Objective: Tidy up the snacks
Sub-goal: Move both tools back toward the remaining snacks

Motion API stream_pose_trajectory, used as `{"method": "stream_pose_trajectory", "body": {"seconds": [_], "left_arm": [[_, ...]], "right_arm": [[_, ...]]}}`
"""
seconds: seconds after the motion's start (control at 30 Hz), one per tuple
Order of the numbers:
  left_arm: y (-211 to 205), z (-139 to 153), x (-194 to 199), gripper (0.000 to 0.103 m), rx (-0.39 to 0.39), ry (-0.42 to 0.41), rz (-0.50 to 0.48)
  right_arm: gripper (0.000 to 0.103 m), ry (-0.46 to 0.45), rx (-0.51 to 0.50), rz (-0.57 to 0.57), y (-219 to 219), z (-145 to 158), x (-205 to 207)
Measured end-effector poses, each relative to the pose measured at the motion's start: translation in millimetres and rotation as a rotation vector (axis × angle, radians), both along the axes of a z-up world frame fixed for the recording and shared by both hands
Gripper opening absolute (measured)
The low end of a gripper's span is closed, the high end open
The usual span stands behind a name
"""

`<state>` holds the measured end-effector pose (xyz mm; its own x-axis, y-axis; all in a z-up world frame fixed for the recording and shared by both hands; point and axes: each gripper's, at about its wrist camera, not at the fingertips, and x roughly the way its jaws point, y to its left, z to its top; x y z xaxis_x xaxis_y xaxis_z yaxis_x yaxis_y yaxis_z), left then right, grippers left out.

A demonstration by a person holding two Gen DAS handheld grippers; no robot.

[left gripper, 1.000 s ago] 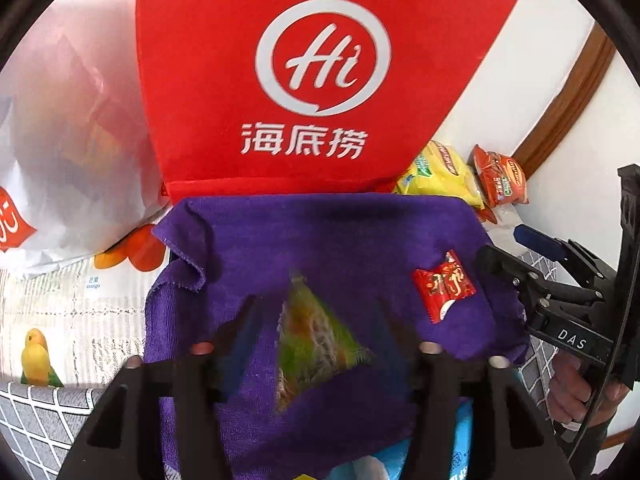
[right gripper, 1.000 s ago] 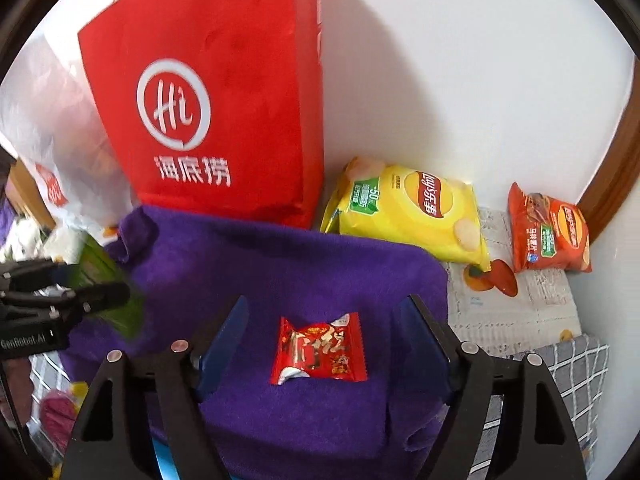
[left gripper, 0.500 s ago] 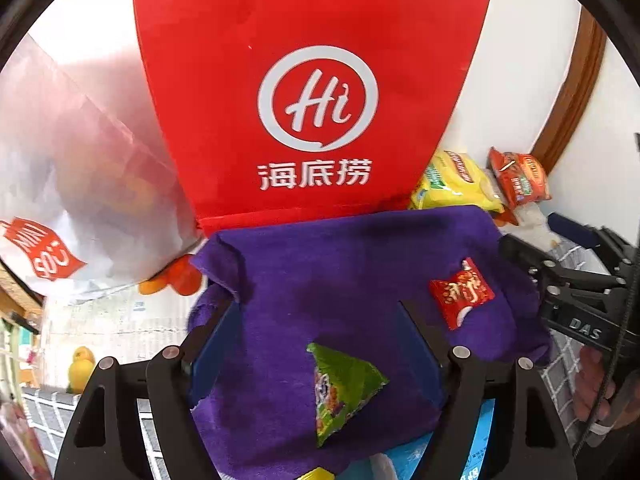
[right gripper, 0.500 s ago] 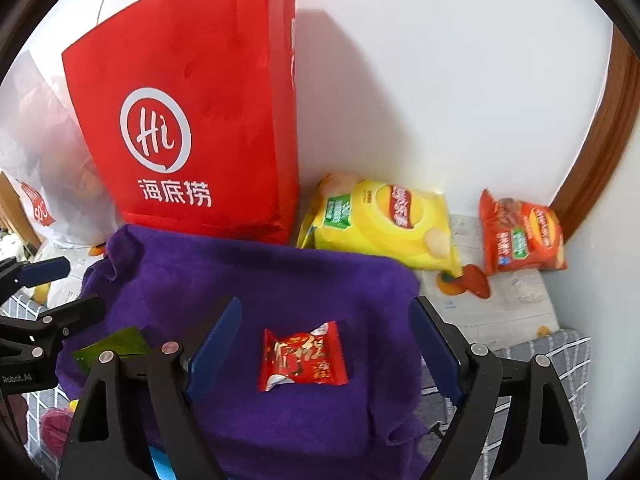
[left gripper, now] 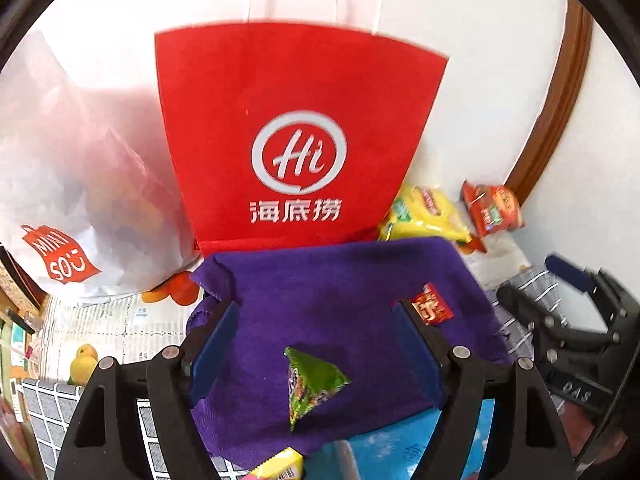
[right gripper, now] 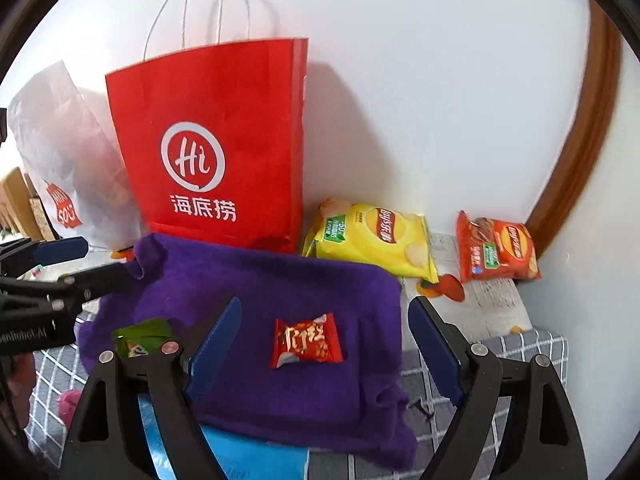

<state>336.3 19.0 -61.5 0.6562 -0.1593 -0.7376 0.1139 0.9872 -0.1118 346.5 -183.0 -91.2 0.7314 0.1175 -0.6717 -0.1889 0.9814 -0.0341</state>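
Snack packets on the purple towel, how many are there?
2. A green triangular foil packet lies near the purple towel's front left; a red rectangular wrapped packet lies toward its right. Others may hide underneath.

Hidden, cropped and blurred parts

From the right wrist, the green snack packet (right gripper: 142, 336) is partly hidden behind the right gripper's (right gripper: 324, 344) left finger. The left wrist view cuts off a yellow package (left gripper: 280, 466) and a blue item (left gripper: 400, 444) at its bottom edge. The white Miniso bag's (left gripper: 80, 184) contents show only as blurred colours.
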Motion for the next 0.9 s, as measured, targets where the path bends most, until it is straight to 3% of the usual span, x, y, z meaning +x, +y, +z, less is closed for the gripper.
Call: {"method": "stream_pose_trajectory", "body": {"seconds": [0.13, 0.27, 0.43, 0.63, 0.9], "left_arm": [[-2.6, 15.9, -12.6, 0.077, -0.022, -0.028, -0.043], [-13.9, 30.4, -26.6, 0.077, 0.007, -0.071, -0.068], [-24.7, 52.8, -50.9, 0.077, -0.043, -0.119, -0.130], [-29.8, 67.4, -80.8, 0.077, -0.061, -0.117, -0.141], [-11.5, 70.1, -124.0, 0.077, -0.040, -0.103, -0.114]], "right_arm": [[0.085, 0.024, 0.094, 0.023, -11.3, 6.3, -20.7], [0.085, 0.053, 0.103, -0.026, -21.3, 12.1, -39.8], [0.085, 0.058, 0.137, -0.057, -36.5, 19.8, -71.0], [0.085, 0.032, 0.078, -0.116, -49.9, 26.2, -110.0], [0.085, -0.022, 0.159, -0.106, -60.0, 29.5, -147.6]]}}
